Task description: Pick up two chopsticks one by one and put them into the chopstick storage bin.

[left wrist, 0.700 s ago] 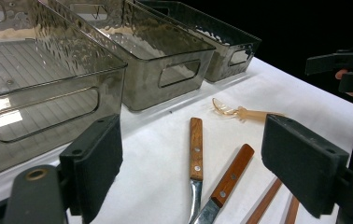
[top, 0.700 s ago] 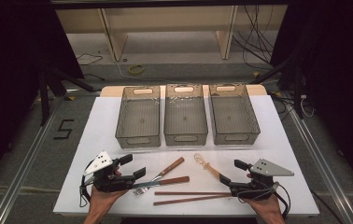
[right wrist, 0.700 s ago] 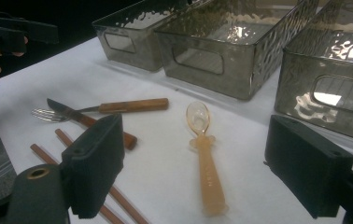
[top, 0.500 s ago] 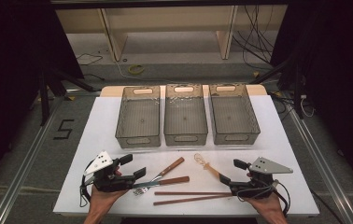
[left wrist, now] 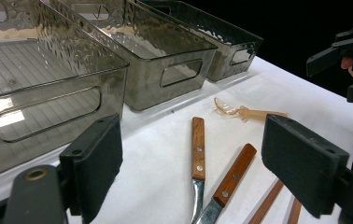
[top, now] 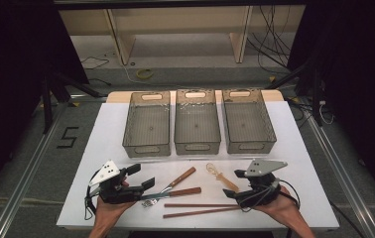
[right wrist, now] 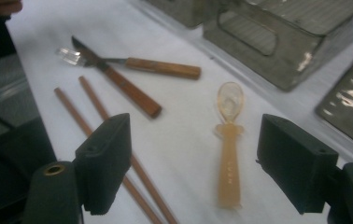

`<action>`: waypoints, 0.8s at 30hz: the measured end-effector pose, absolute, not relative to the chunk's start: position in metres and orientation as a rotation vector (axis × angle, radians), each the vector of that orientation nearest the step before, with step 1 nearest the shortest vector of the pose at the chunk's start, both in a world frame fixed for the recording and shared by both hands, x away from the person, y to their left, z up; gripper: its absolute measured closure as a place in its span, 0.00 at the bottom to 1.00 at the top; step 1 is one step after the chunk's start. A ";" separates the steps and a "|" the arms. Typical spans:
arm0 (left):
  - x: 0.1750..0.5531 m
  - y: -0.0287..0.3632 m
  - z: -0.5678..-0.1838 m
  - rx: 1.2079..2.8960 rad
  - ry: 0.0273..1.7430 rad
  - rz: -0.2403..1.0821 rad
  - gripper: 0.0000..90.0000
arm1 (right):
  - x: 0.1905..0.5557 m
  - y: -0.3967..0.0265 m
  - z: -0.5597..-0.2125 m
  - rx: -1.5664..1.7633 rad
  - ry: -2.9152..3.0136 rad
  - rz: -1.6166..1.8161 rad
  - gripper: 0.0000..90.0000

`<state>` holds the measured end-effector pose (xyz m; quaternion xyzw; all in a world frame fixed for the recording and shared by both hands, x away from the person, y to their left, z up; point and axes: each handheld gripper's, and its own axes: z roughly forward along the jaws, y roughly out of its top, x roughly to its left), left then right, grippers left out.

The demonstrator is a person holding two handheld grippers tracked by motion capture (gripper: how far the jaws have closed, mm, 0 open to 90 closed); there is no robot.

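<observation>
Change since earlier frames: almost none; both hands rest at the near edge as before, cutlery unmoved.

Left gripper (top: 143, 183): near left, jaws wide apart, nothing between them; in the left gripper view its pads frame the two wooden-handled pieces without touching them.

Right gripper (top: 236, 187): near right, jaws wide apart, empty; in the right gripper view the spoon lies on the table between and beyond its pads, untouched.

Amber plastic spoon (right wrist: 228, 140): on the white table (top: 101, 139), bowl pointing far, just left of the right gripper.

Wooden-handled knife (top: 175, 192) and fork (top: 178, 178): crossed near the middle, metal ends toward the left gripper.

Chopsticks (top: 200, 208): a pair, lying lengthwise along the near edge between the hands.

Bins: three smoky clear bins in a far row, left bin (top: 147, 124), middle bin (top: 197, 121), right bin (top: 247, 120); all empty.

Progress: sorting looks unstarted; every utensil is on the table, none in a bin.

Remaining: by my judgement, every pick and every placing; the spoon seems the right hand's likeliest first pick.
</observation>
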<state>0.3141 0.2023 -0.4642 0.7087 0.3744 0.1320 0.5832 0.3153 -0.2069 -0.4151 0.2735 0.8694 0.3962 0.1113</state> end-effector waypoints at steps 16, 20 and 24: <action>0.314 0.203 -0.464 1.655 0.874 0.308 0.22 | 0.319 -0.150 -0.422 0.517 2.854 0.832 0.53; 0.314 0.204 -0.464 1.653 0.874 0.307 0.22 | 0.318 -0.141 -0.428 0.461 2.921 0.775 0.57; 0.314 0.203 -0.464 1.653 0.874 0.308 0.22 | 0.314 -0.134 -0.434 0.406 2.968 0.719 0.62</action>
